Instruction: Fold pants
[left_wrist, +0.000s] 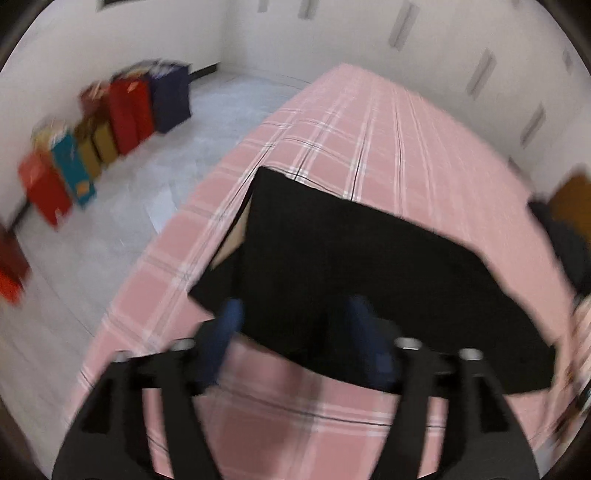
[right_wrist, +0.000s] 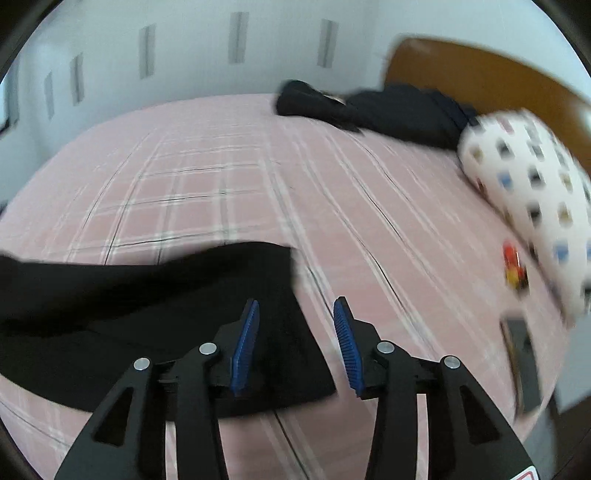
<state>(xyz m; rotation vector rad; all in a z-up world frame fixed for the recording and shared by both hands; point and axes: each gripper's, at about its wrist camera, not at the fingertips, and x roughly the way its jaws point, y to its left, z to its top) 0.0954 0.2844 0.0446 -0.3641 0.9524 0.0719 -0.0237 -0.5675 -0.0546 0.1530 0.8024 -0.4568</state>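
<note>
The black pants (left_wrist: 351, 280) lie soft and limp on the bed (left_wrist: 332, 129); grip edges. Left hand-held gripper (left_wrist: 295, 314) and right hand-held gripper (right_wrist: 295, 314) gape empty.

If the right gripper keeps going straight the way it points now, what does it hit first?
Most likely the black pants: their near corner lies between the open right gripper's fingertips, on the pink plaid bedsheet. Depth is uncertain.

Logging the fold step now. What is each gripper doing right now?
Left gripper: open, nothing gripped, above the black pants.
Right gripper: open, nothing gripped, over the pants' edge.
</note>
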